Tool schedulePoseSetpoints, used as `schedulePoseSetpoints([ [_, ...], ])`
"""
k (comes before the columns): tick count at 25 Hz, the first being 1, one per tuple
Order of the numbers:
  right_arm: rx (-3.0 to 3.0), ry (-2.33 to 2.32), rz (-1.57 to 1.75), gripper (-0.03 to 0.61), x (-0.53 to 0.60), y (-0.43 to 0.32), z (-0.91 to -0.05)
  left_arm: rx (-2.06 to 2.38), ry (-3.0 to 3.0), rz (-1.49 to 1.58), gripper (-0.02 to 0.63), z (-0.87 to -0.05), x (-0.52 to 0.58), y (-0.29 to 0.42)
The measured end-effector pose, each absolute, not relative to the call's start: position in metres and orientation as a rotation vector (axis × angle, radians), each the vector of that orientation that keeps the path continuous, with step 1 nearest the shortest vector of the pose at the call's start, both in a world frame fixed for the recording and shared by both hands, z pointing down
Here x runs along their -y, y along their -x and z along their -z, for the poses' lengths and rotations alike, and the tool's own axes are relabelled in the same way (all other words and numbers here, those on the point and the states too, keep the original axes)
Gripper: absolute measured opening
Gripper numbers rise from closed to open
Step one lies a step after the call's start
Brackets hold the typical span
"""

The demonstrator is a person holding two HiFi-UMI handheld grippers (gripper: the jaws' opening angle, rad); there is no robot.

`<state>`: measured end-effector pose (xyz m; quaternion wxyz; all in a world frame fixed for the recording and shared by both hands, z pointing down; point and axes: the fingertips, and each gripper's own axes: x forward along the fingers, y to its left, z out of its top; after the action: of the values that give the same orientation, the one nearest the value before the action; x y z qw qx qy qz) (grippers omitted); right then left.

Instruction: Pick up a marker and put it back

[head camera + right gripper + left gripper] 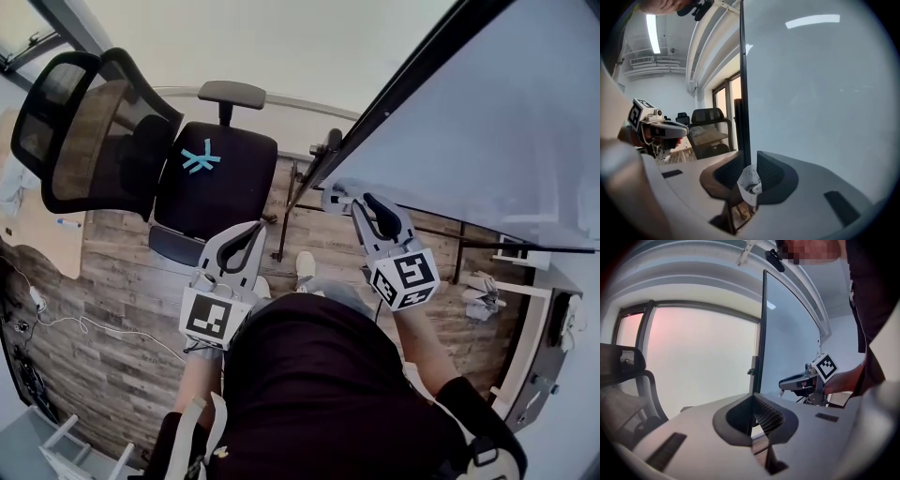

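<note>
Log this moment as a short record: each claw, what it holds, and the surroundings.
left claw: shut, empty
right claw: shut on white object, likely the marker, close to the board
board: upright, at the person's right, no writing visible
office chair: black, unoccupied, beyond the left claw
floor: wood planks

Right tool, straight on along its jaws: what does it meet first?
Likely the board's dark edge, dead ahead of the right tool, which is shut on a white piece. Depth unclear.
</note>
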<state>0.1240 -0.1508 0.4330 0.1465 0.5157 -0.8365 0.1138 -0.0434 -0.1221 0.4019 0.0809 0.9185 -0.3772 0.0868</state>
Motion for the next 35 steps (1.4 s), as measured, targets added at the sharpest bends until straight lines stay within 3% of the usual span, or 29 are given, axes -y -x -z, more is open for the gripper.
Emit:
schedulePoseSetpoints([
  [35, 2.097, -2.056, -0.298, 0.080, 0.031, -0.216, -0.380, 0.524, -2.985, -0.336, 0.009, -0.396, 0.098, -0.063],
])
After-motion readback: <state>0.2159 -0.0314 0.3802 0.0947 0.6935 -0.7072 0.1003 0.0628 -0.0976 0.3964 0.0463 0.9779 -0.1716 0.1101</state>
